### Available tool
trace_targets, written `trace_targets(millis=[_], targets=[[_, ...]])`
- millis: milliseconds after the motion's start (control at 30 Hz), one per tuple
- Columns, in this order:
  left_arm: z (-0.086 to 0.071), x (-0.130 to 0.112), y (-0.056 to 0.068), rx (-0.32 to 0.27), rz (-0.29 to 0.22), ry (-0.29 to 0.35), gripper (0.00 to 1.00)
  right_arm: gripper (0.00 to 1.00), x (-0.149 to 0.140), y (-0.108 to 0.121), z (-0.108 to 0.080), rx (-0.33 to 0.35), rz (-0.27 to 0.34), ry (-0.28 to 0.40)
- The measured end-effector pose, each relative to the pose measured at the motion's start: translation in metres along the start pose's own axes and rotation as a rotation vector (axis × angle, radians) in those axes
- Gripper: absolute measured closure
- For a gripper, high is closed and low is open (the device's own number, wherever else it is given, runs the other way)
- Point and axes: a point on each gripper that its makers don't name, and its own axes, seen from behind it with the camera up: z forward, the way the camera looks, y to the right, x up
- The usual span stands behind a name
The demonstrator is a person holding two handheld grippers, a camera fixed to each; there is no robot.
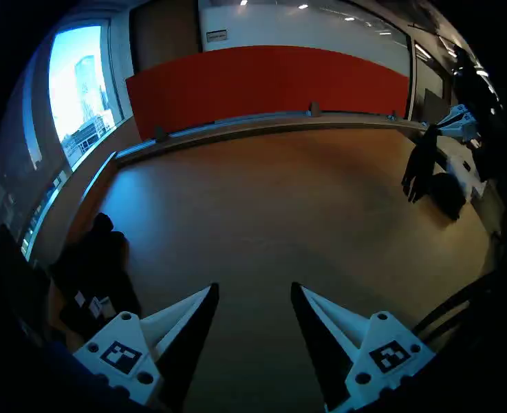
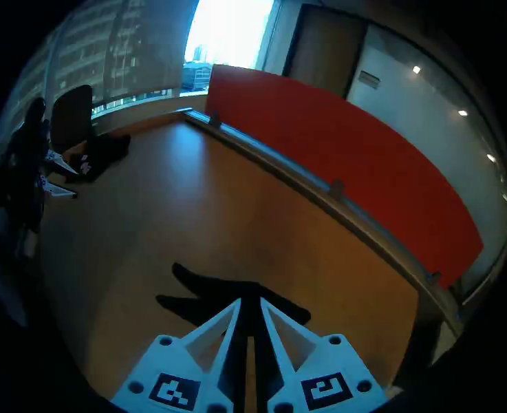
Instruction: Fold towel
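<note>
Pale wooden surface (image 1: pixel 274 206) runs wide under both tools, with the towel (image 2: pixel 191 289), a dark cloth, bunched just ahead of the tips of the right gripper (image 2: pixel 250 303). Those jaws are pressed almost together, with a thin slit between them, and the cloth spreads out to either side of the tips, so they look to be pinching it. In the left gripper view, well off to the right of its own jaws, the same towel (image 1: pixel 418 165) hangs down limp from the right gripper (image 1: pixel 459 124), which is held above the surface.

The left gripper (image 1: pixel 253 289) is tilted down over bare wood, its jaws spread wide with nothing between them. A black heap (image 1: pixel 95 268) with small white tags lies just left of these jaws. In the right gripper view the left gripper (image 2: pixel 71 182) sits far off to the left, near that heap (image 2: pixel 105 151) and a dark chair (image 2: pixel 71 113). Beyond the jaws, a red partition (image 1: pixel 267 82) lines the surface's far edge, and a bright window (image 1: pixel 81 96) stands to its left.
</note>
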Motion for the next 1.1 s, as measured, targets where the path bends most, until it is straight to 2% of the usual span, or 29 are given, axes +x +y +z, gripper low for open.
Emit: trace_targets(millis=[500,1100], targets=[[0.002,0.003,0.004,0.015,0.002,-0.013,0.24,0.96,-0.036,0.086,-0.012,-0.073,0.029,-0.064],[0.003,0.005,0.013,0.023,0.013,-0.022,0.24,0.96,-0.08,0.162,-0.036,-0.153,0.058,-0.143]])
